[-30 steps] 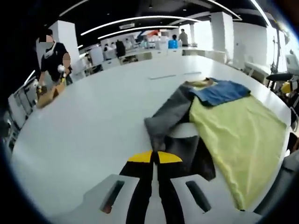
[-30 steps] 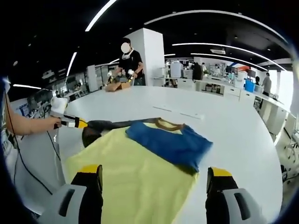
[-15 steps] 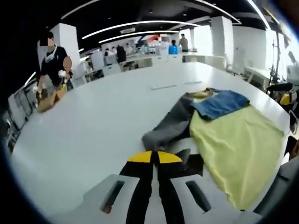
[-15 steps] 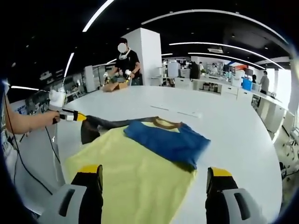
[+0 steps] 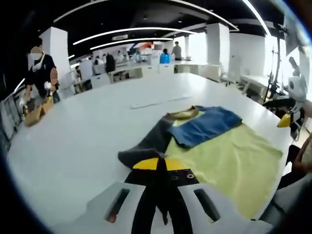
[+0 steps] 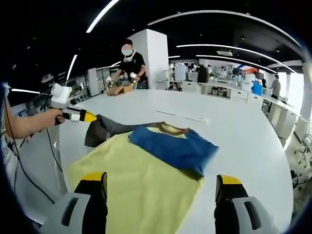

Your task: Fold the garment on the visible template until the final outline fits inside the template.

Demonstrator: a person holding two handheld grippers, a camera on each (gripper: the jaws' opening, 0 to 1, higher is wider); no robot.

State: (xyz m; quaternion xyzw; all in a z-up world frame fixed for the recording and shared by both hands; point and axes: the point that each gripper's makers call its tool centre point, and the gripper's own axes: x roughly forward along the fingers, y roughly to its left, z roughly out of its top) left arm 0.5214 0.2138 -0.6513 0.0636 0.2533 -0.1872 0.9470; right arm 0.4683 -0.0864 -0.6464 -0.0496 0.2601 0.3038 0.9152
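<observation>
My left jaws are pinched together on the cuff of the dark grey sleeve (image 5: pixel 151 146), with the left gripper (image 5: pixel 161 165) lifting that cloth just off the counter (image 5: pixel 78 141). My right jaws stand wide apart and hold nothing; the right gripper (image 6: pixel 161 183) hovers over the near hem of the garment (image 6: pixel 141 180).

The garment lies spread on the white counter, its yellow body nearest me in the right gripper view. That body looks like a soft, thin knit, lying flat with a few low ripples. Beyond it the blue sleeve (image 6: pixel 173 148) is already folded across the chest as a neat slab. At the far end sits a tan ribbed collar (image 6: pixel 170 128). To the left the grey sleeve trails out from the shoulder as a limp, creased band to the left gripper.

I judge the step in hand to be folding this second sleeve inward. Next I should carry the cuff right, over the yellow body, and lay it flat. I cannot make out the template's outline under the cloth.
</observation>
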